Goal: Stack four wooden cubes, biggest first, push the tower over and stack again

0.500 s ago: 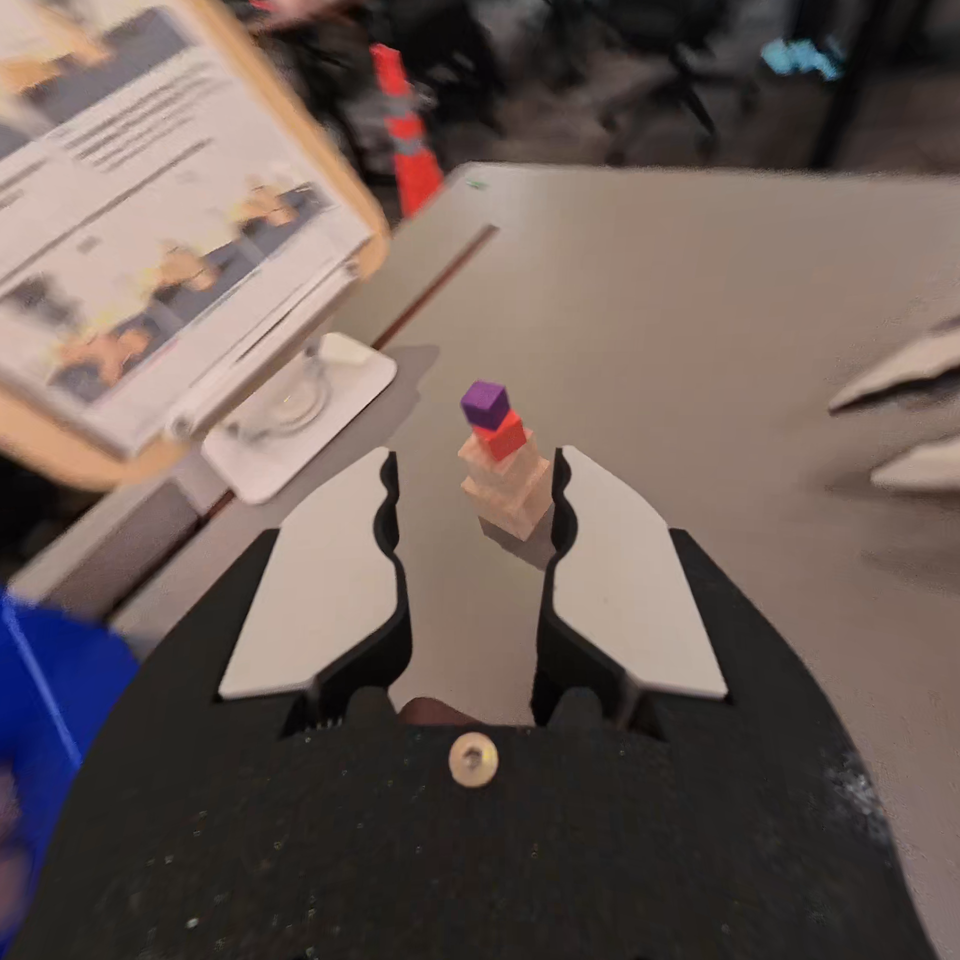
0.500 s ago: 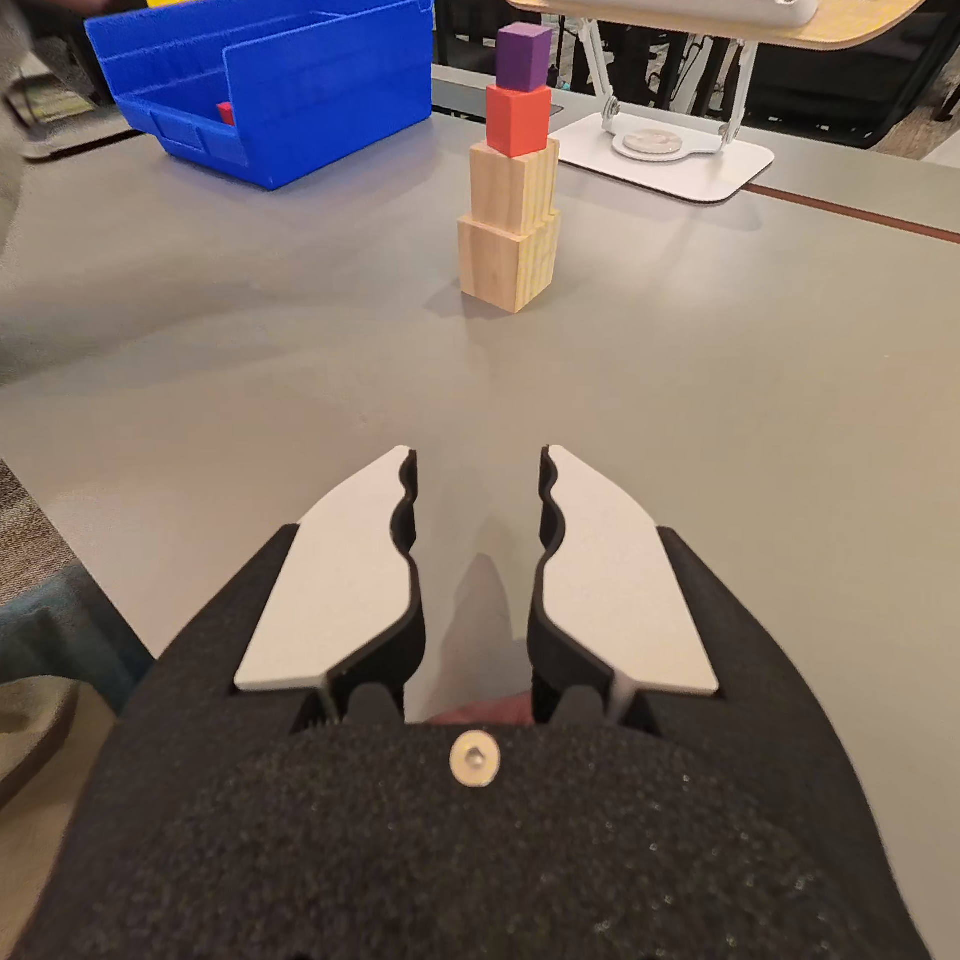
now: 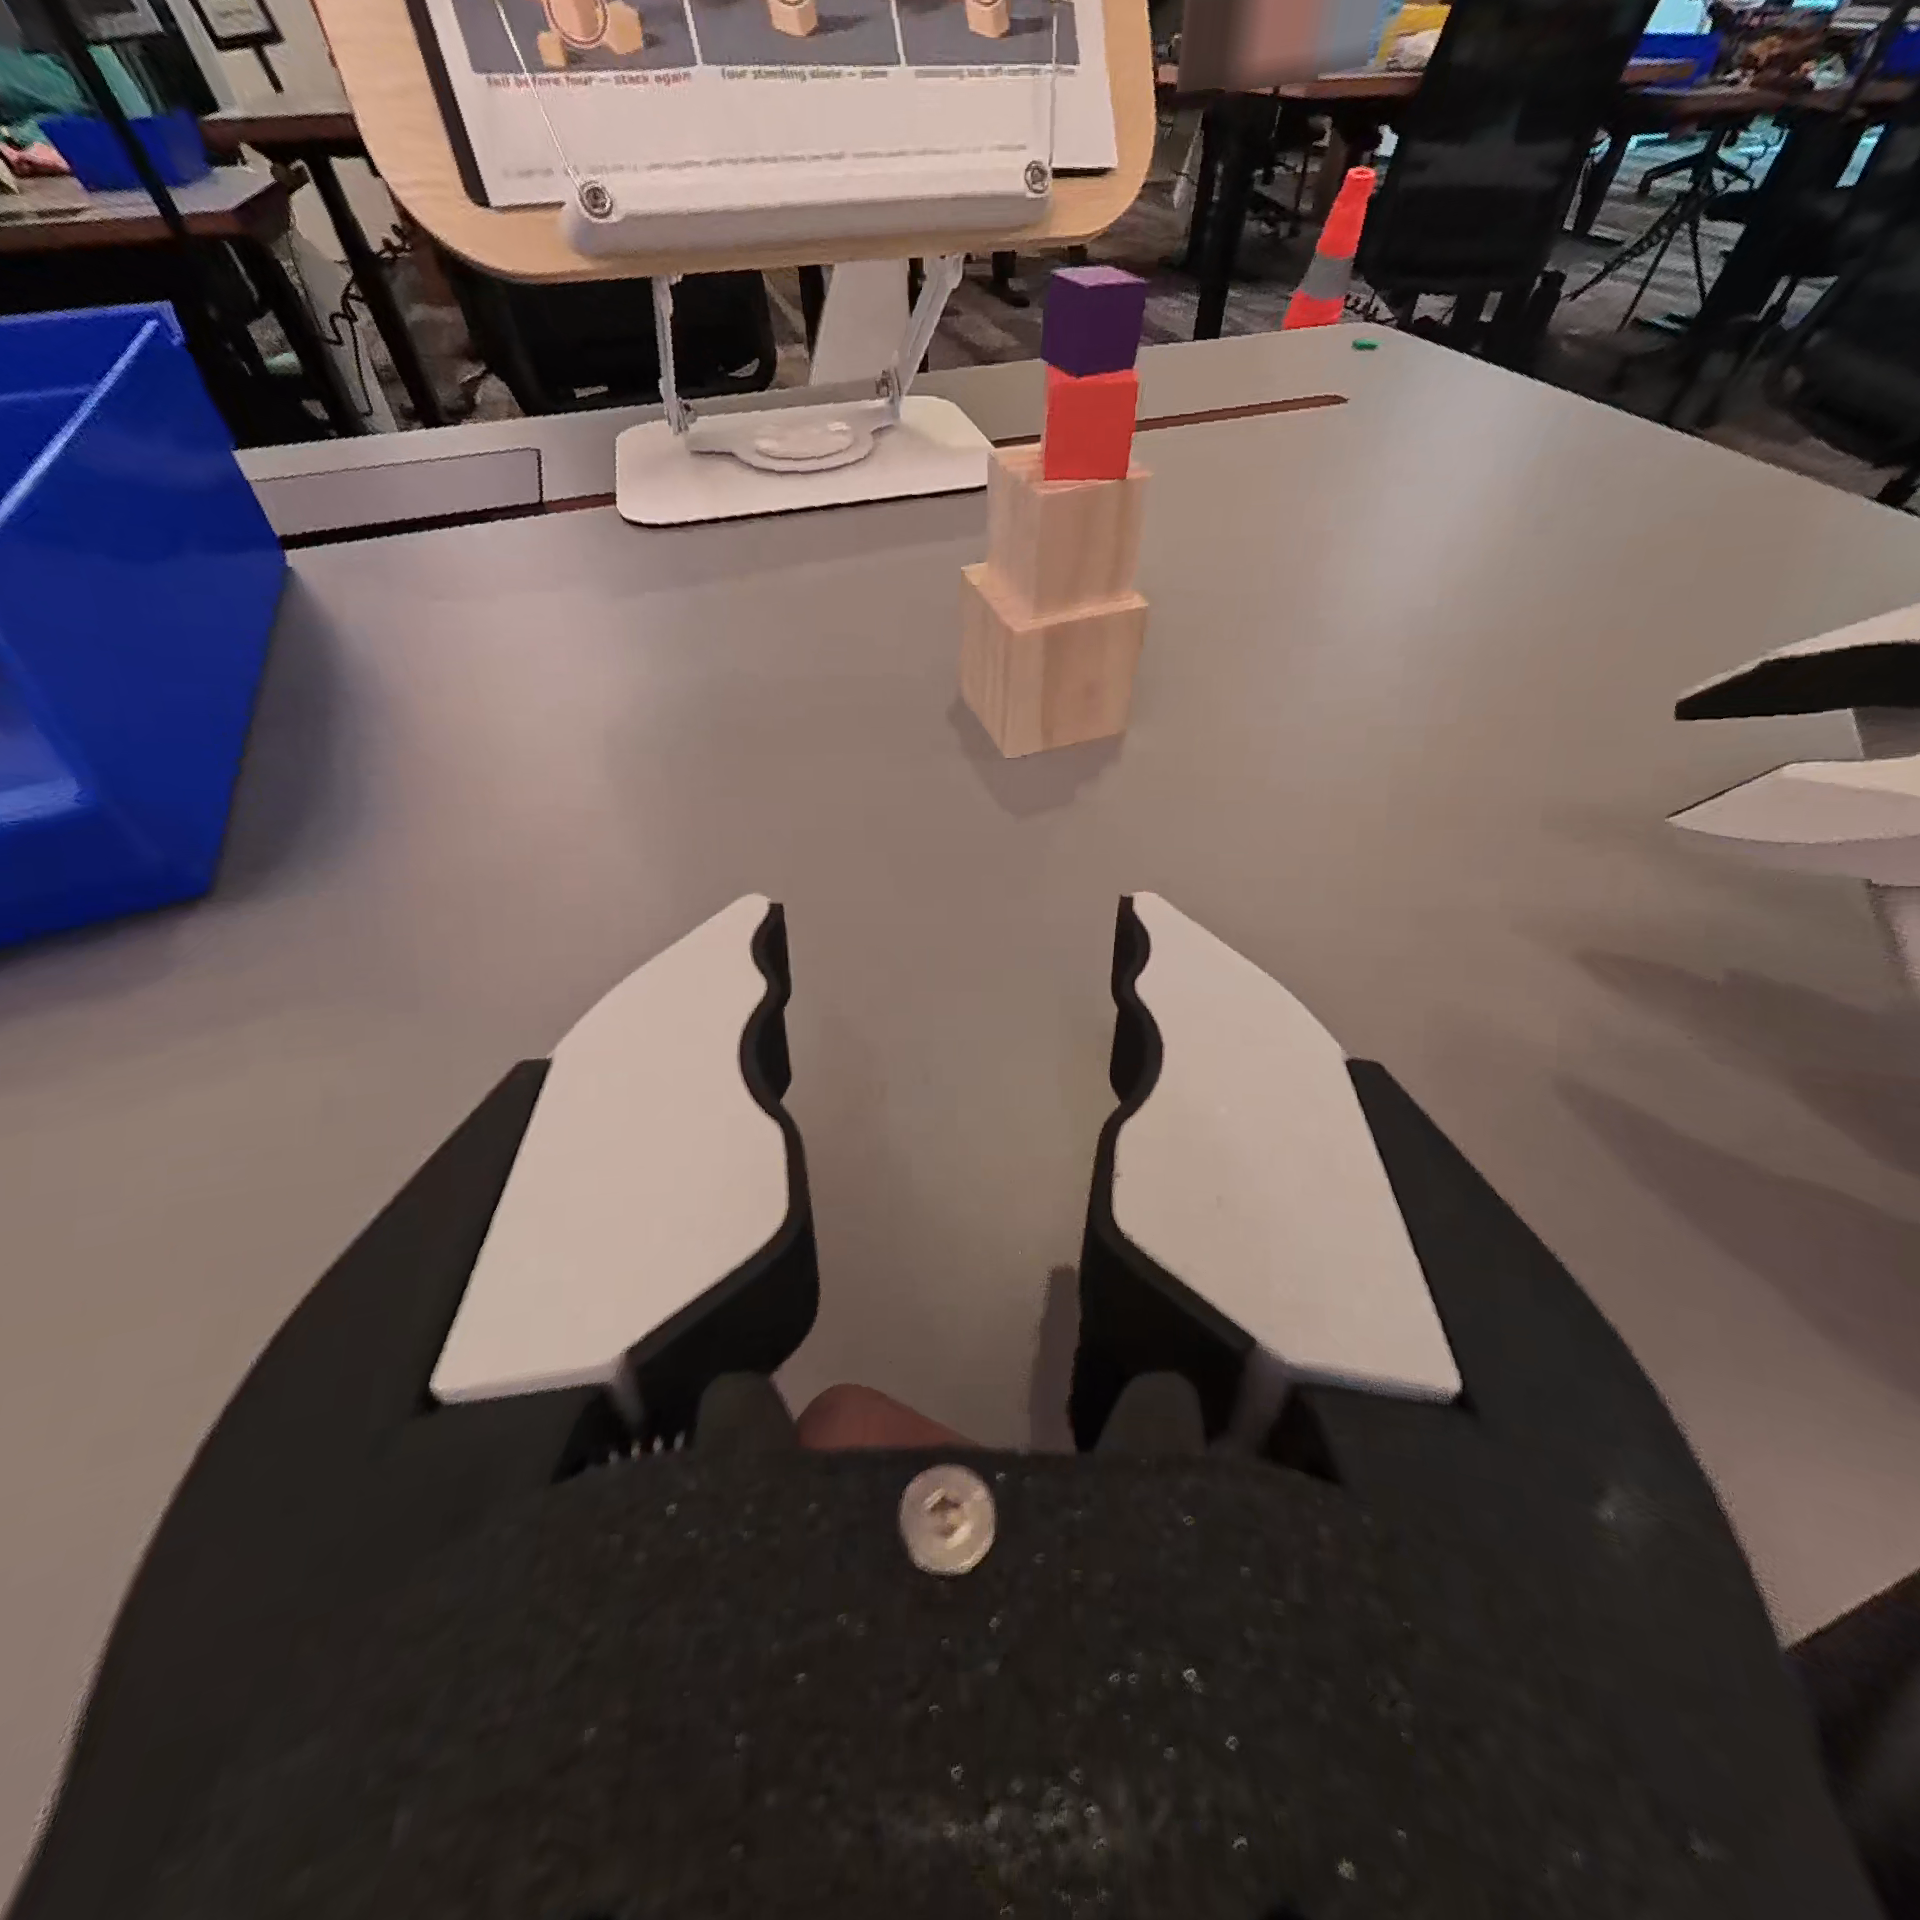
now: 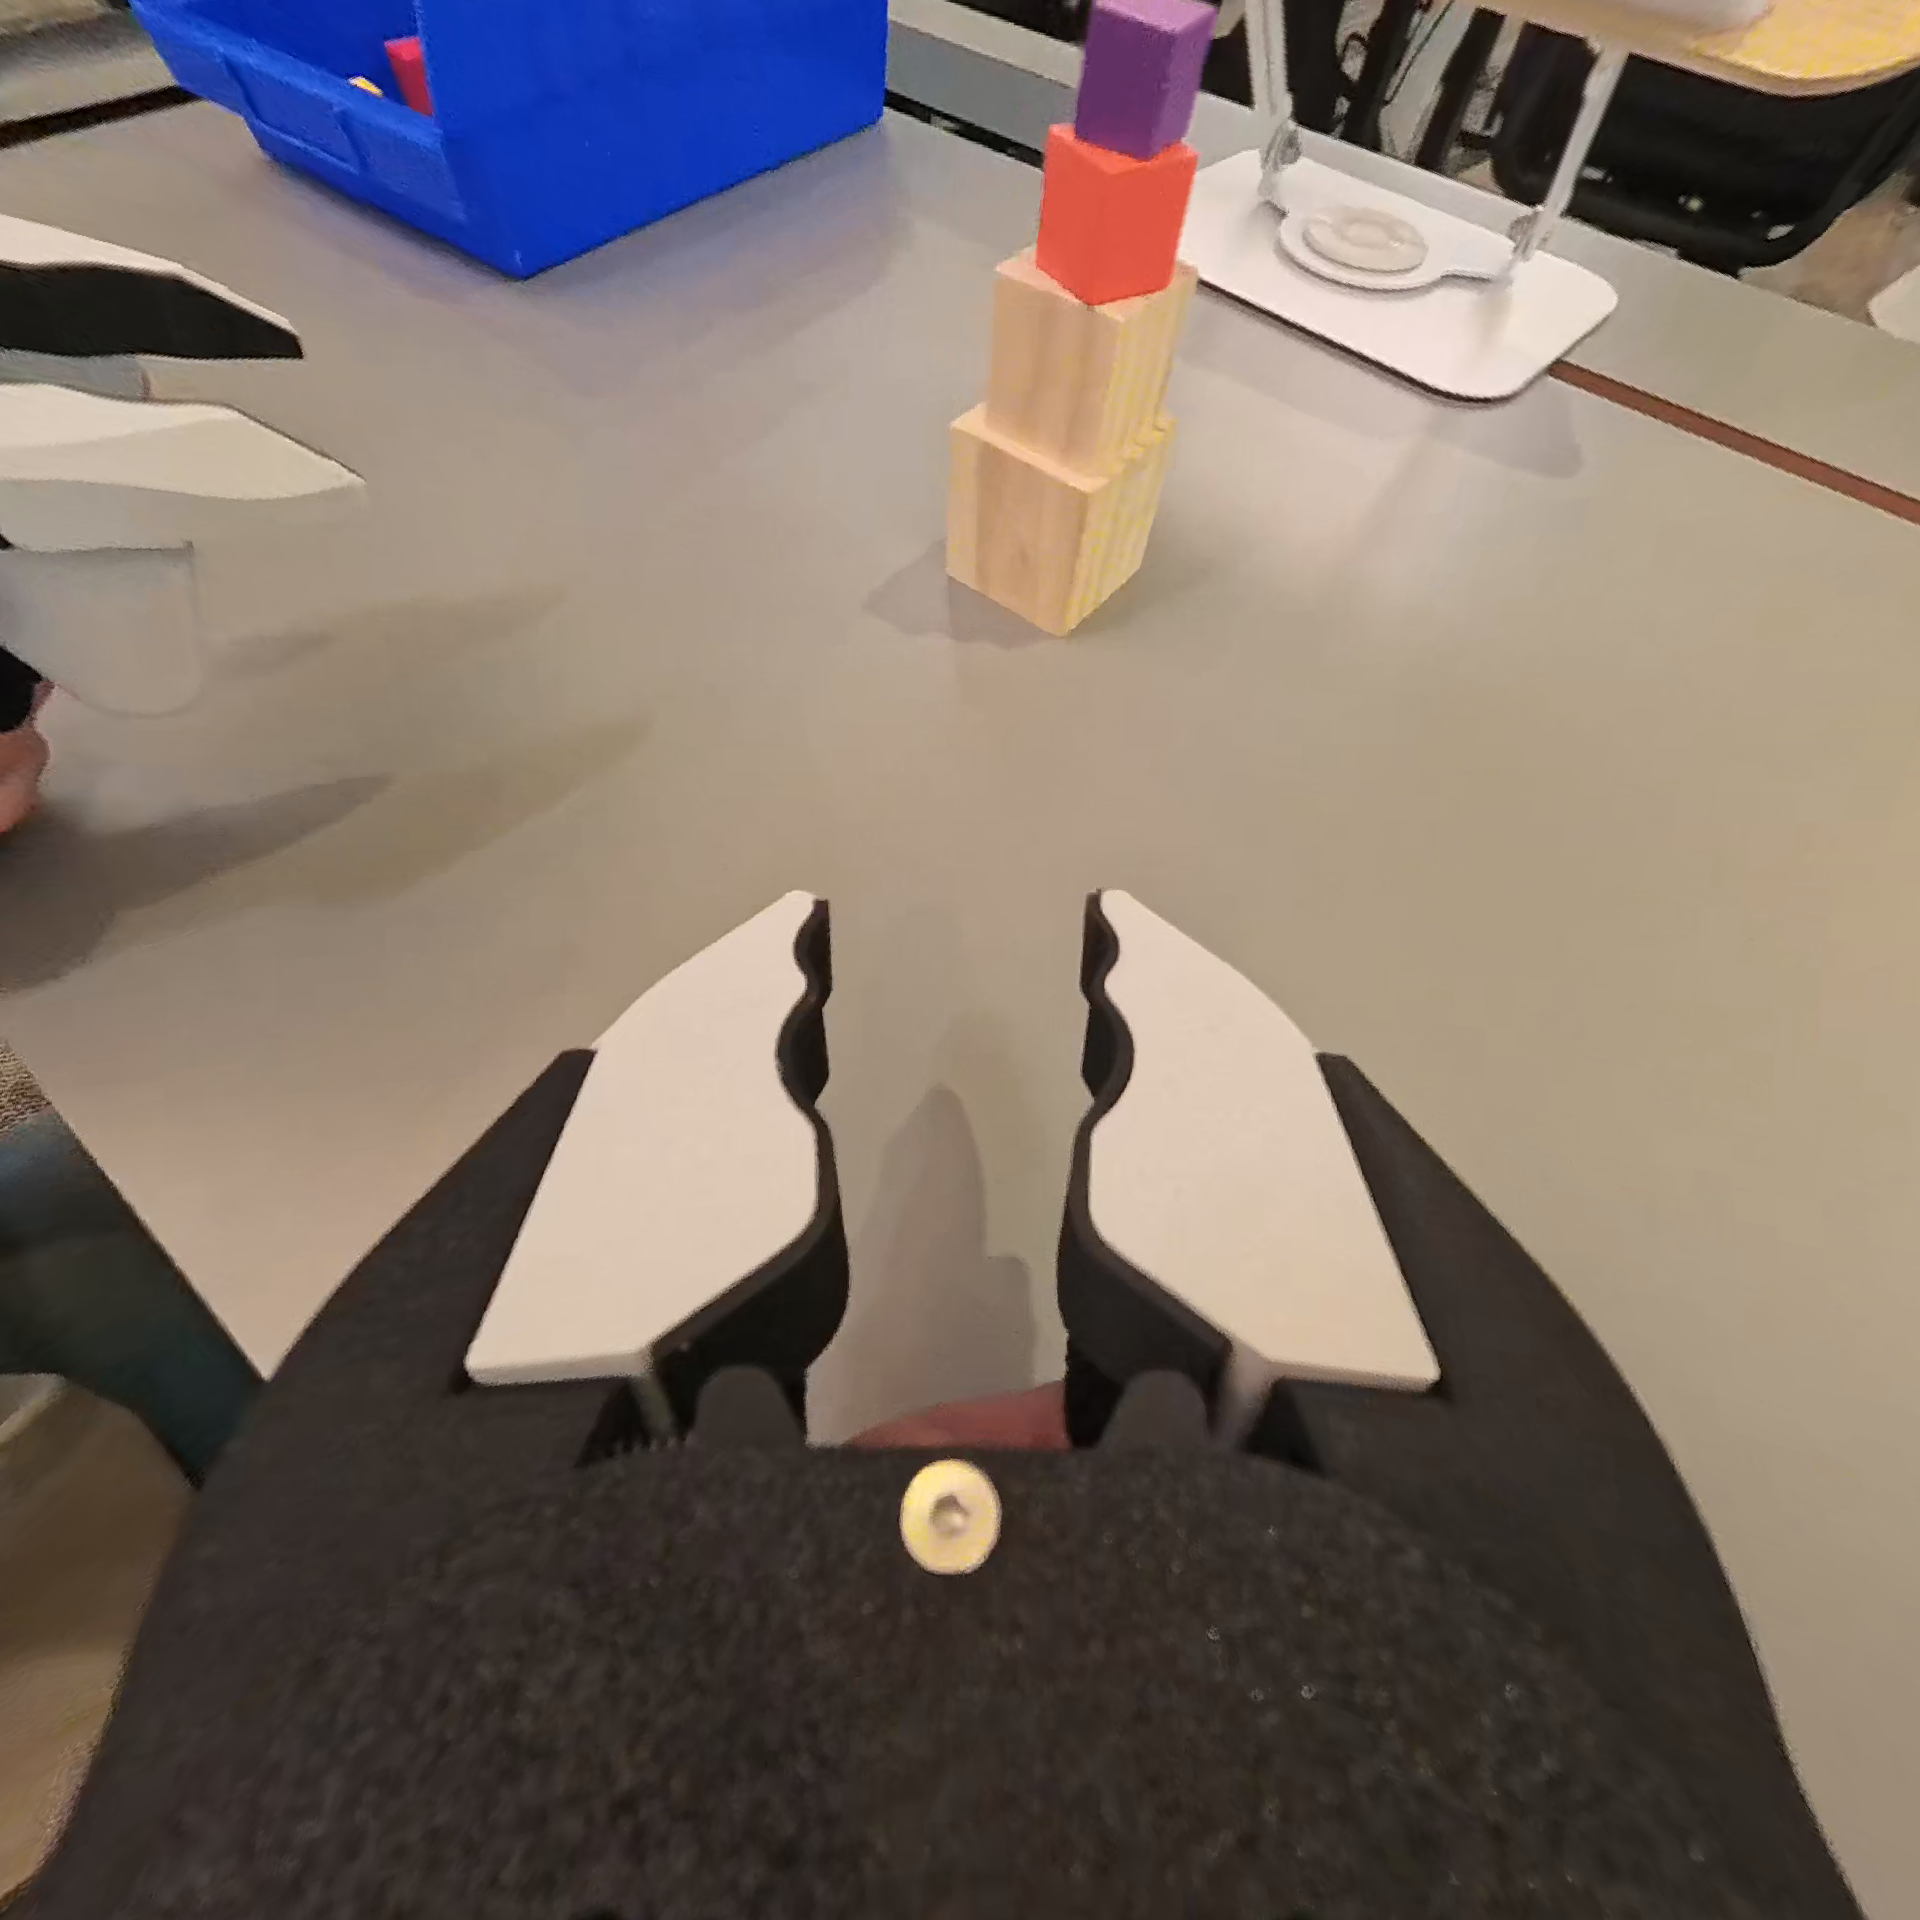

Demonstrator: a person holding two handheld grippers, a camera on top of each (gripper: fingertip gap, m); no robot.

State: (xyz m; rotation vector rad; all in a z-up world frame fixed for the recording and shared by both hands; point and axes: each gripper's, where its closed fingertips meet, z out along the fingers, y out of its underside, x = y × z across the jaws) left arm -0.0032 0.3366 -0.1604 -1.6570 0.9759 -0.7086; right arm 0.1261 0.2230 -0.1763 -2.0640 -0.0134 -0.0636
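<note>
A blue bin [image 3: 114, 623] sits at 9 o'clock on the grey counter [image 3: 623, 727]. The left tool [image 3: 951, 914] hovers empty, jaws apart. At 12 o'clock stands the tower [image 3: 1060, 582] of 4 cubes, purple on top. The right tool [image 4: 956, 904], at 3 o'clock, is likewise parted and empty.

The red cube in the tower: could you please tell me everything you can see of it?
The red cube is a small, matte-painted block with sharp edges, third from the bottom in the four-cube tower. It sits upright on the smaller pale wooden cube, turned slightly askew, one corner slightly overhanging the front edge. The still smaller purple cube rests on top of it. Neither gripper touches it; both are open and well back.
</note>
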